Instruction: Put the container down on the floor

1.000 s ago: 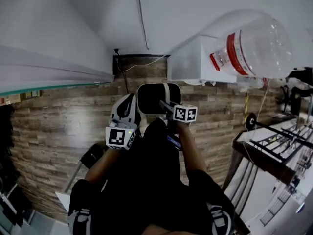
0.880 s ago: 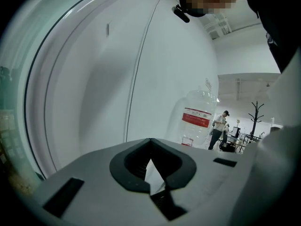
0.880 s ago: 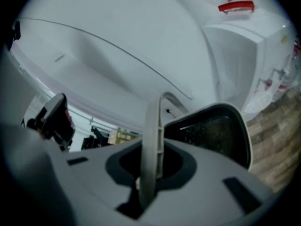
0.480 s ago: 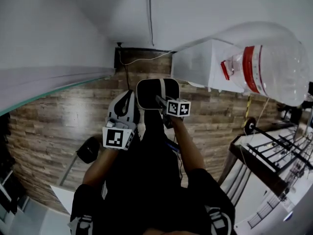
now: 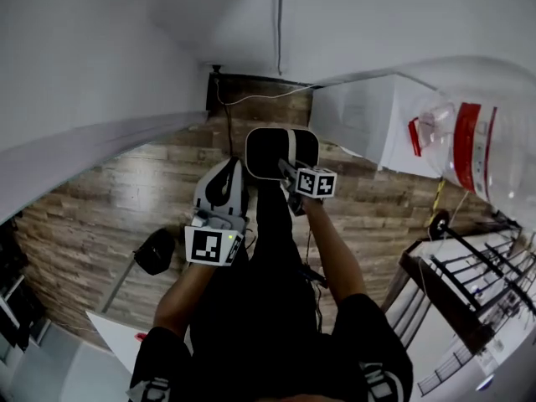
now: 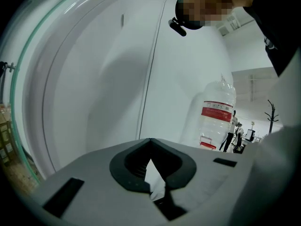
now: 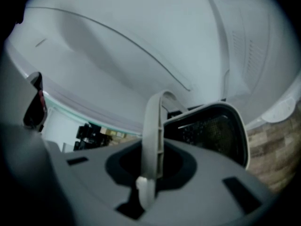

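Note:
The container [image 5: 280, 153] is a black bin with a white rim; it hangs by its pale bail handle [image 7: 153, 140]. My right gripper [image 5: 295, 174] is shut on that handle, which runs up between its jaws; the bin's dark inside [image 7: 211, 128] shows just beyond my right gripper [image 7: 149, 180]. My left gripper [image 5: 219, 193] is close beside the bin on its left, jaws together with nothing held. In the left gripper view my left gripper [image 6: 153, 171] faces a white wall, and the bin is out of sight. Whether the bin touches the wood floor [image 5: 109, 216] is hidden.
A large clear water bottle [image 5: 477, 157] with a red label stands at the right, next to a white cabinet [image 5: 368, 124]. A metal rack [image 5: 469, 266] lies at the lower right, a black round object [image 5: 157, 251] at the left. A cable [image 5: 279, 23] runs down the white wall.
Both grippers have sunk with the container, still held by its handle. In the head view the water bottle has slid to the right and more floor shows.

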A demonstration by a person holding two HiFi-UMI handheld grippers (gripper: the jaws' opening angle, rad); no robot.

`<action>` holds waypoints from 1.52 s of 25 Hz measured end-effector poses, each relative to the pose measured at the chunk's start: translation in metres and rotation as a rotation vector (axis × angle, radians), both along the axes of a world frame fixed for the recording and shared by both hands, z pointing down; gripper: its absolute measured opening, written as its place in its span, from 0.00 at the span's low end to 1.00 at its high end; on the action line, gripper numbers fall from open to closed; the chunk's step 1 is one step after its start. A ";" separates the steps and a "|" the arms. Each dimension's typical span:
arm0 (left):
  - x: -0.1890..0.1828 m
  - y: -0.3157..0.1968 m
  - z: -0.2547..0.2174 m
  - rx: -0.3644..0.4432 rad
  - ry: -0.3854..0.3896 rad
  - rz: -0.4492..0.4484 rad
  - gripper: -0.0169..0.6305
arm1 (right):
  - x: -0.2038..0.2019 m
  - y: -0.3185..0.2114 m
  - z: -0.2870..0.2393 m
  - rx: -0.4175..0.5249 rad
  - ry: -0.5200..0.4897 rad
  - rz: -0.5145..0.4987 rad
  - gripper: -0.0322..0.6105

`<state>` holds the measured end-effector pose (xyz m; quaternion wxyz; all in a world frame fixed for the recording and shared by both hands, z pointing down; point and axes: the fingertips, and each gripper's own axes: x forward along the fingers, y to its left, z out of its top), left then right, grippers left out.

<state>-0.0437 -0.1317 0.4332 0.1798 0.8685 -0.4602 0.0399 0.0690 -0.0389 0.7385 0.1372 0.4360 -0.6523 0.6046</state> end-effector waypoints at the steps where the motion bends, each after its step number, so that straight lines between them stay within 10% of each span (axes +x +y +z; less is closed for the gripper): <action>1: 0.002 0.000 0.005 -0.001 0.000 0.004 0.07 | 0.001 -0.002 0.009 -0.003 0.002 0.008 0.14; 38: 0.020 -0.067 0.222 -0.159 -0.068 -0.006 0.07 | 0.033 -0.100 0.284 -0.038 0.109 -0.026 0.14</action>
